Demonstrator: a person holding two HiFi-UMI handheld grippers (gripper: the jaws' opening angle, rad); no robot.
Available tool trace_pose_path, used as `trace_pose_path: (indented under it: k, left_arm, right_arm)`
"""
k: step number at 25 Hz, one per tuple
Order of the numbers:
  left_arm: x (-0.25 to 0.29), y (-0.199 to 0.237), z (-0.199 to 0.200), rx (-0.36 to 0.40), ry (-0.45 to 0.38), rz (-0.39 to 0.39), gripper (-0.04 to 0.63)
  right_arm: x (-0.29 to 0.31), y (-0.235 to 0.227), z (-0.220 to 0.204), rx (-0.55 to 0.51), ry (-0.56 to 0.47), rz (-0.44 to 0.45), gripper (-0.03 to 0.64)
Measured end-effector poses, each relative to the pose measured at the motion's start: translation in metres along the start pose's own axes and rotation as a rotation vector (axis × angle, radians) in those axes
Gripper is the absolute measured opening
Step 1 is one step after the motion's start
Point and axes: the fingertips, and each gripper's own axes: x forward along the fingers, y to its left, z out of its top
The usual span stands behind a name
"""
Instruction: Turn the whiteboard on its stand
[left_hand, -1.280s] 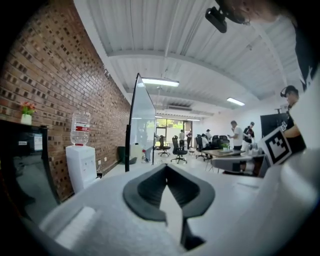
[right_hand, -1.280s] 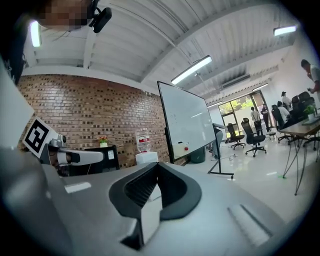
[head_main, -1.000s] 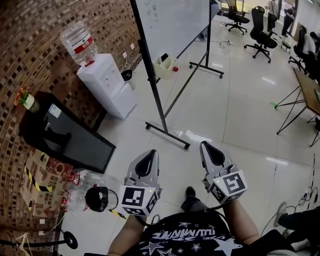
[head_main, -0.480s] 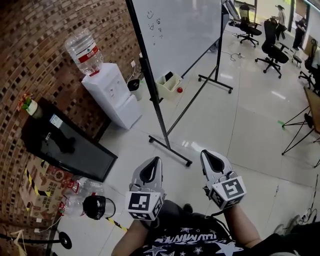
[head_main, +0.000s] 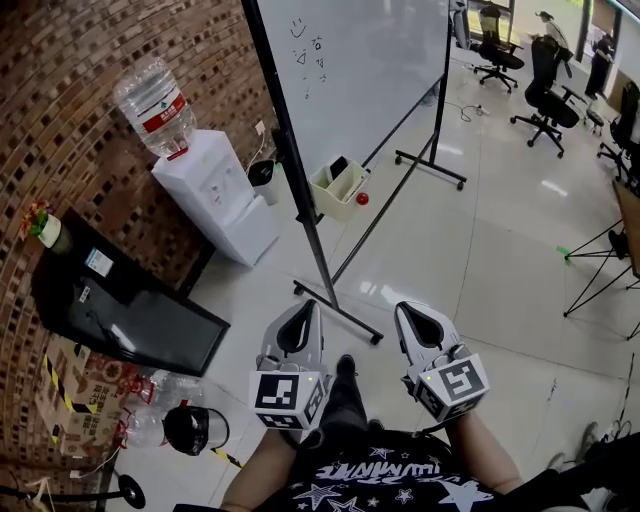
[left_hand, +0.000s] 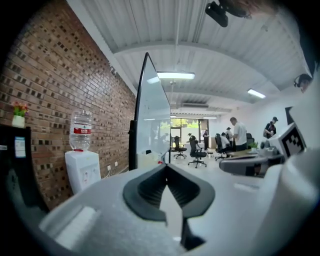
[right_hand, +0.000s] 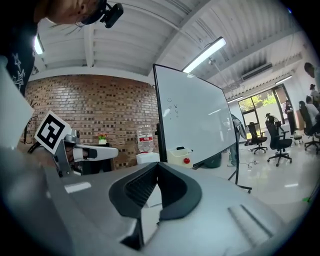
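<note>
The tall white whiteboard (head_main: 370, 60) on its black metal stand (head_main: 318, 245) rises just ahead of you, beside the brick wall (head_main: 70, 50), bearing small scribbles too faint to read. Your left tongs (head_main: 305, 312) and right tongs (head_main: 407, 312) are pressed together, empty.

The whiteboard (head_main: 370, 70) is a large white panel standing upright at 12 o'clock in the head view. Its face is bare but for a few small dark scribbles (head_main: 305, 45) near the top, and its length runs away toward 1 o'clock. It is carried in a black tube stand (head_main: 305, 215), whose near end comes down to a foot bar (head_main: 338, 312) lying on the pale floor (head_main: 480, 260) just below the middle of the view, while the far foot (head_main: 430, 168) sits at 1 o'clock.
</note>
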Motion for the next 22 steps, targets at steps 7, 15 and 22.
trace_pose_path:
  k: [7, 15, 22]
  left_arm:
    - [0.068, 0.038, 0.014, -0.007, -0.021, -0.014, 0.003]
    - [0.124, 0.073, 0.037, -0.02, -0.045, -0.032, 0.003]
    - [0.16, 0.106, 0.035, -0.04, -0.012, -0.044, 0.16]
  right_arm:
    - [0.054, -0.021, 0.013, -0.026, -0.006, 0.004, 0.009]
    - [0.122, -0.034, 0.047, -0.038, -0.051, 0.005, 0.009]
    - [0.165, -0.044, 0.051, -0.035, -0.047, -0.007, 0.009]
